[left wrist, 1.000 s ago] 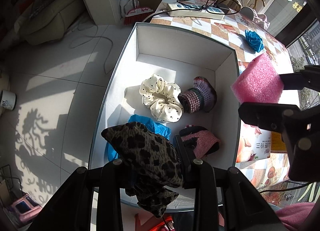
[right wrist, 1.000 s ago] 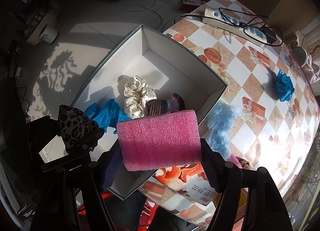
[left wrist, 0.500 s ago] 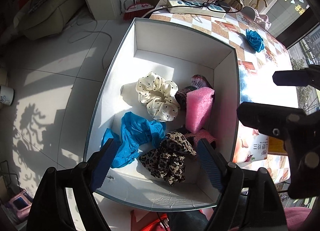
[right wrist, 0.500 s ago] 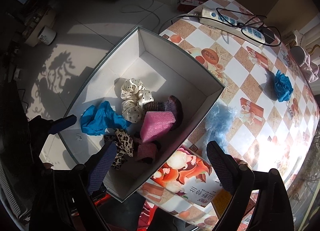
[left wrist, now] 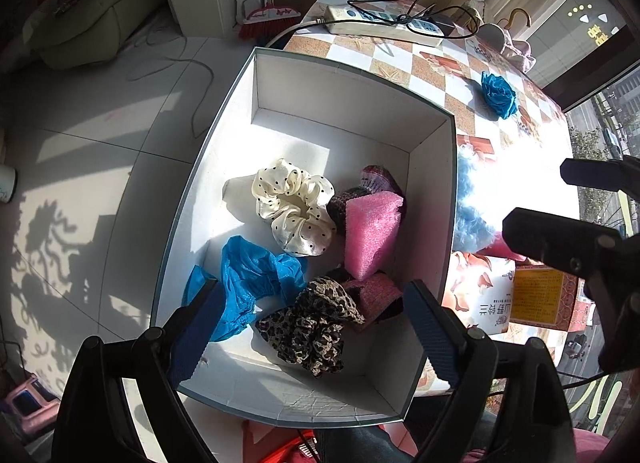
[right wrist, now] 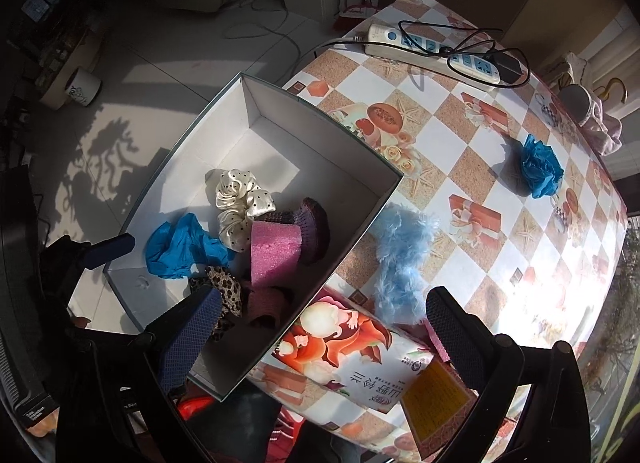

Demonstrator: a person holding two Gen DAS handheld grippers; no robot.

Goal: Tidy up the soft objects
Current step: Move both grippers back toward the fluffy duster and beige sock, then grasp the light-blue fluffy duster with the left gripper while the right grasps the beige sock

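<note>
From the left wrist camera, the white box (left wrist: 432,199) serves as landmark. The left gripper (left wrist: 316,311) hovers over its near end with jaws spread wide and nothing between them. Inside the box lie the leopard scrunchie (left wrist: 310,327), the blue cloth (left wrist: 248,279), the polka-dot scrunchie (left wrist: 296,211) and the pink foam block (left wrist: 370,233), which leans against a knitted piece toward the box's right wall, probably because it landed on the pile rather than on the floor. A dark pink knit under the foam is half buried and hard to identify. The right gripper (left wrist: 576,199) shows beyond the box's right wall, only partly in view.

From the right wrist camera, the right gripper (right wrist: 320,319) straddles the box's near corner, jaws apart and empty. Just outside the box's right wall a fluffy light-blue piece (right wrist: 400,259) waits on the checkered table (right wrist: 460,135); a blue mesh puff (right wrist: 540,167) sits well beyond it. Both appear still unsorted. A tissue pack (right wrist: 352,359) hides the fluffy piece's near end.
</note>
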